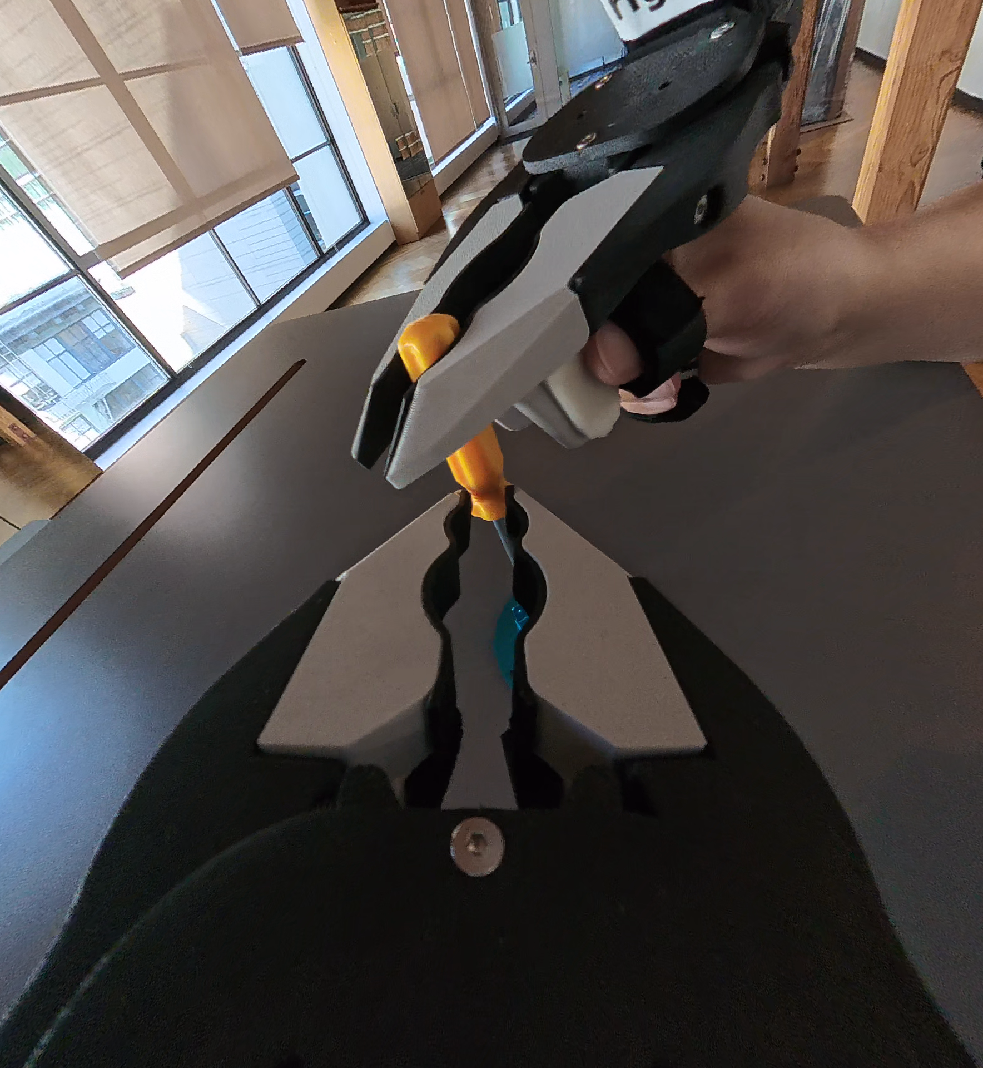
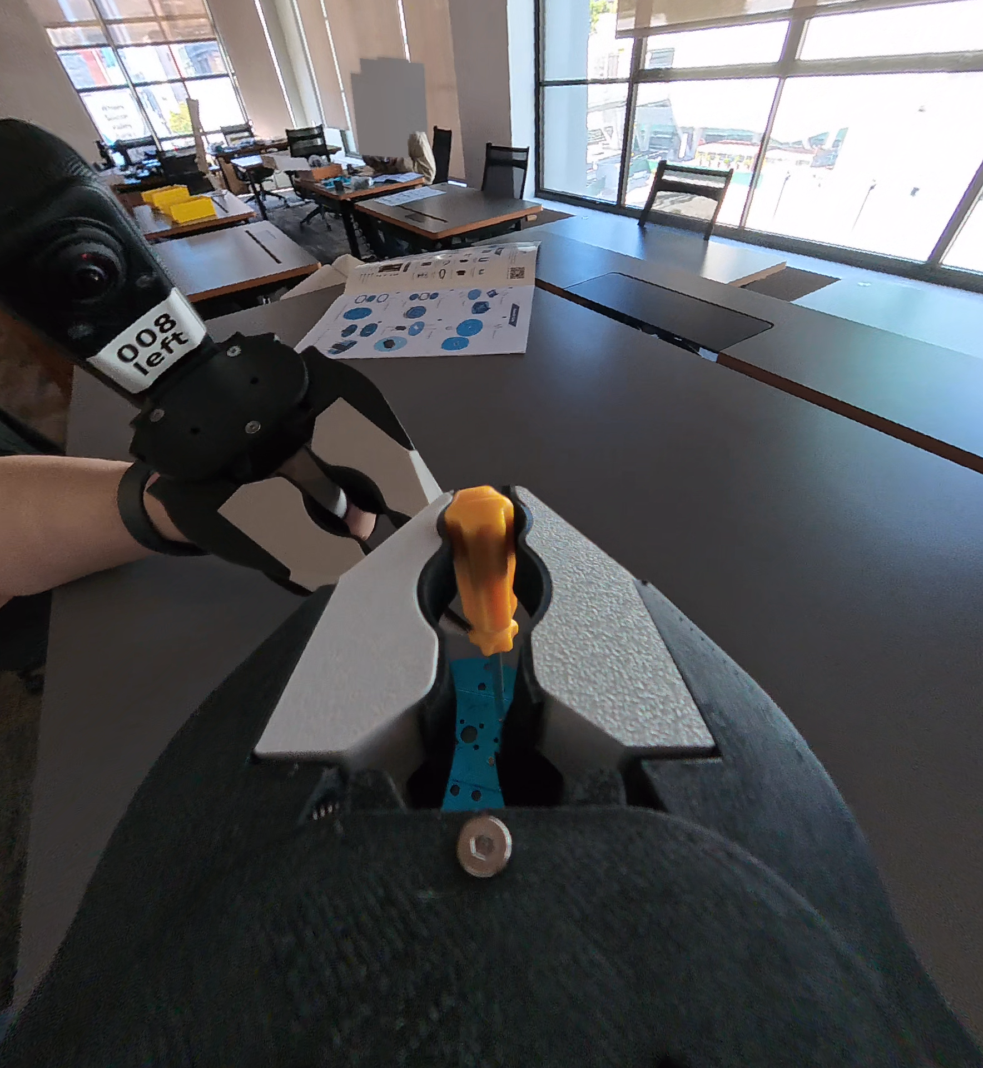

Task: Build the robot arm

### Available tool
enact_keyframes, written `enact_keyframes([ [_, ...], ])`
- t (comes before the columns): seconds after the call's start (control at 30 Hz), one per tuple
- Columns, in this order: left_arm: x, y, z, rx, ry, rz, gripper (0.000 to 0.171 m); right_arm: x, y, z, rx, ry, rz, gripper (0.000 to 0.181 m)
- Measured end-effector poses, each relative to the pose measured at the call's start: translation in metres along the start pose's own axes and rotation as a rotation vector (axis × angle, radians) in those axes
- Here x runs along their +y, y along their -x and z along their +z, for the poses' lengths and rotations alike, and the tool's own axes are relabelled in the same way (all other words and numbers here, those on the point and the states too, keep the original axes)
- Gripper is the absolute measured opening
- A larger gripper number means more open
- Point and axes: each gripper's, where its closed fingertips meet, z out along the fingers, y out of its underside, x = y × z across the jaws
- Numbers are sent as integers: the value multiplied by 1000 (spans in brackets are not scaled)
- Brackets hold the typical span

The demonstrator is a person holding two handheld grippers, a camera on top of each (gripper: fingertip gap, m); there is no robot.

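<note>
The right gripper [image 2: 482, 501] is clamping an orange-handled screwdriver [image 2: 484, 578] between its grey fingers [image 2: 362, 647], the thin shaft pointing down onto a blue perforated plastic part [image 2: 473, 745] lying on the dark table [image 2: 708, 549]. The left gripper [image 1: 486, 498] is hovering just beside it, jaws standing narrowly apart around the screwdriver's shaft without clearly pinching it. A printed instruction sheet [image 2: 437, 312] is lying farther back on the table.

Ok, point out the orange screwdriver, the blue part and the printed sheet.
orange screwdriver [image 2: 486, 572]: right wrist view, middle of its handle, clamped in the right gripper's jaws.
blue part [image 2: 473, 745]: right wrist view, its perforated face under the screwdriver's shaft.
printed sheet [image 2: 437, 312]: right wrist view, centre of the page.
</note>
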Motion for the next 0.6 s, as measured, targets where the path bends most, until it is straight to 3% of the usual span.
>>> enact_keyframes([
  [0.13, 1, 1, 3, -12, 11, -15, 18, -1, 1, 0, 52, -23, 4, 13],
  [0.3, 1, -2, 4, 4, 19, 4, 12, -2, 2, -1, 44, -60, 18, 13],
  [0.4, 1, -4, 2, 56, 29, -19, 12, -2, 12, 1, -79, -54, -62, 14],
  [0.47, 1, -5, 2, 75, 28, -25, 12, 1, 25, 2, -223, -18, -78, 33],
  [0.6, 0, -9, 2, 101, 33, 1, 12, 7, 30, -4, -324, 4, -169, 29],
])
